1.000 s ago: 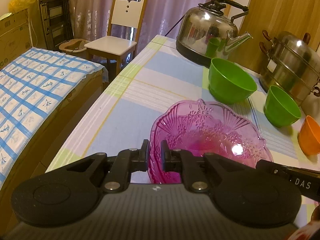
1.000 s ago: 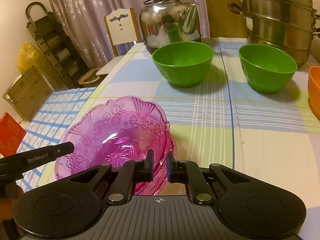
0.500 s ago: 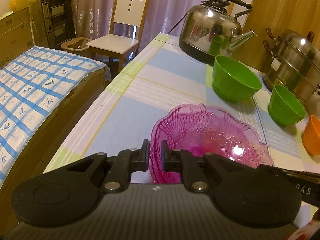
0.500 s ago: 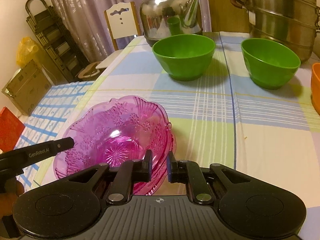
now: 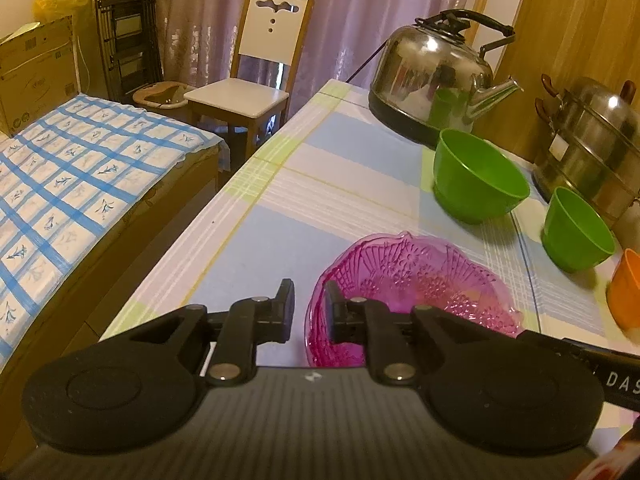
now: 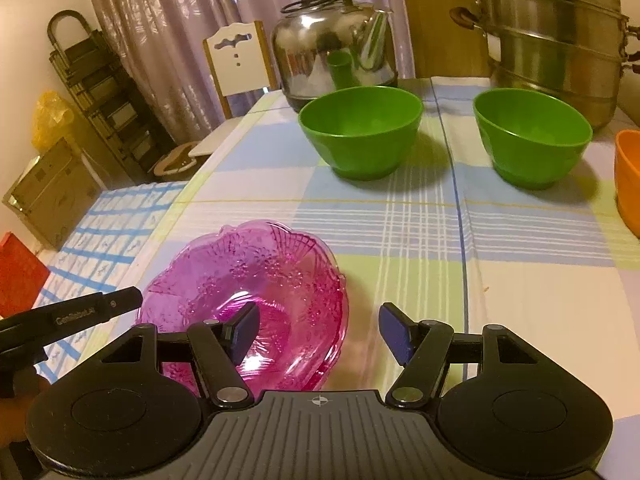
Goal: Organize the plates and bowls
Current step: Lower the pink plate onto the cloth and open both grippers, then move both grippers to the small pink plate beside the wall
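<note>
A pink glass bowl sits near the front left edge of a table covered in a pale checked cloth. The right gripper has just been opening and its jaws now stand wide, one finger above the bowl's inside, the other outside its rim, neither pressing. The left gripper has just been opening slightly; its jaws are narrow, straddling the bowl's rim without clearly pinching it. Farther back stand two green bowls, an orange bowl, a steel kettle and a steamer pot.
</note>
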The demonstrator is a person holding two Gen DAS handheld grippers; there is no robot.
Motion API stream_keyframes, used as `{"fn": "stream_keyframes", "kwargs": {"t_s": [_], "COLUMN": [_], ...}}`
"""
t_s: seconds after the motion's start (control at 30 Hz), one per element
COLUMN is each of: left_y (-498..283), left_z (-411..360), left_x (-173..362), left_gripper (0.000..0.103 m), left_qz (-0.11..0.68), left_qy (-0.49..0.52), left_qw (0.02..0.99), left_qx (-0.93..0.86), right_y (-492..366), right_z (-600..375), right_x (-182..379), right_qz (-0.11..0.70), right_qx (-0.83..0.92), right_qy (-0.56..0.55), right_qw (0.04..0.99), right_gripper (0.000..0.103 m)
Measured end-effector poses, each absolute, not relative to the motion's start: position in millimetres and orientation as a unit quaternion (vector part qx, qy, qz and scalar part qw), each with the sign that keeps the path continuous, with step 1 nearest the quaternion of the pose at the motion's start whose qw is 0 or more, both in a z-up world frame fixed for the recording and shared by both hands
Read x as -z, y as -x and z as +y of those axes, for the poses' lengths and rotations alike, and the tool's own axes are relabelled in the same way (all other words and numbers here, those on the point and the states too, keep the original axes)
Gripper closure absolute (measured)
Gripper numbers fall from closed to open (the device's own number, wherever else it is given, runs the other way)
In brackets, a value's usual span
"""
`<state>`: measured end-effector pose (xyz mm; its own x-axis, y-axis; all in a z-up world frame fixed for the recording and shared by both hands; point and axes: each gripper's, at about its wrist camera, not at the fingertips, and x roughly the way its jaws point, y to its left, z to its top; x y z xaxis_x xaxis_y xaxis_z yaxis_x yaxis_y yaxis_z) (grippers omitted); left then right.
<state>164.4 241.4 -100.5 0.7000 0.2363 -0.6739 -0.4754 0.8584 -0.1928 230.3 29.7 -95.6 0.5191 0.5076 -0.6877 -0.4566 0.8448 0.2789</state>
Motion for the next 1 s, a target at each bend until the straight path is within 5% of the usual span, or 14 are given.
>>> {"fn": "stream_keyframes", "kwargs": {"t_s": [0.4,1.0], "left_y": [-163.8,-168.8], "left_z": [216.4,88.1], "left_x": [86.5,40.9], "left_gripper": [0.081,0.019], "left_qz": [0.317,0.317], "left_qy": [0.153,0.138], "left_qw": [0.919,0.938], "left_qx": [-0.180,-0.039], "right_y": [-230.4,-177.7], "right_z": [-1.6,-146.9], "right_x": [89.3,46.3], "right_qz": [0.389,0.350], "right_qx": [-0.245,-0.123], "right_qy": [-0.056,-0.093], "right_qw": [0.886,0.924], "right_gripper": [0.037,0.037]}}
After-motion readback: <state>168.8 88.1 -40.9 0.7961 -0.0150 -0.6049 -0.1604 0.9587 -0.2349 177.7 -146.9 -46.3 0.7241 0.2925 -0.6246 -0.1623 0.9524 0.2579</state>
